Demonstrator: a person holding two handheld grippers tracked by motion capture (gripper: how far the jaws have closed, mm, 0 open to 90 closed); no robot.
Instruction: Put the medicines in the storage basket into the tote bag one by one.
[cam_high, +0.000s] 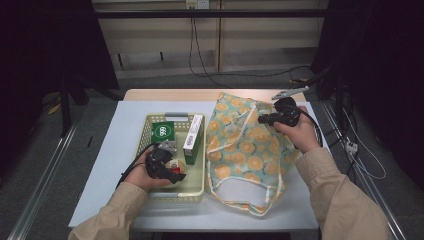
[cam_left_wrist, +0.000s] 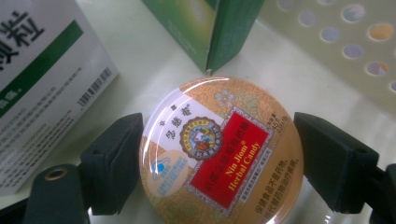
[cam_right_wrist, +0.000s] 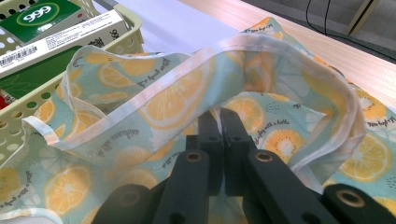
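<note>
Two grippers: left gripper (cam_left_wrist: 218, 154) straddles candy tin (cam_left_wrist: 219, 149); right gripper (cam_right_wrist: 219, 121) pinches bag (cam_right_wrist: 187, 93); white-covered table (cam_high: 100, 165).

The Nin Jiom herbal candy tin (cam_left_wrist: 219, 151) is showing a glossy printed lid that is catching glare. The perforated plastic basket (cam_left_wrist: 327, 56) is looking smooth and pale. The cardboard boxes (cam_left_wrist: 37, 88) are showing a slightly sheeny print. The lemon-print cloth bag (cam_right_wrist: 187, 93) is looking soft, matt and creased, edged with white fabric trim.
</note>
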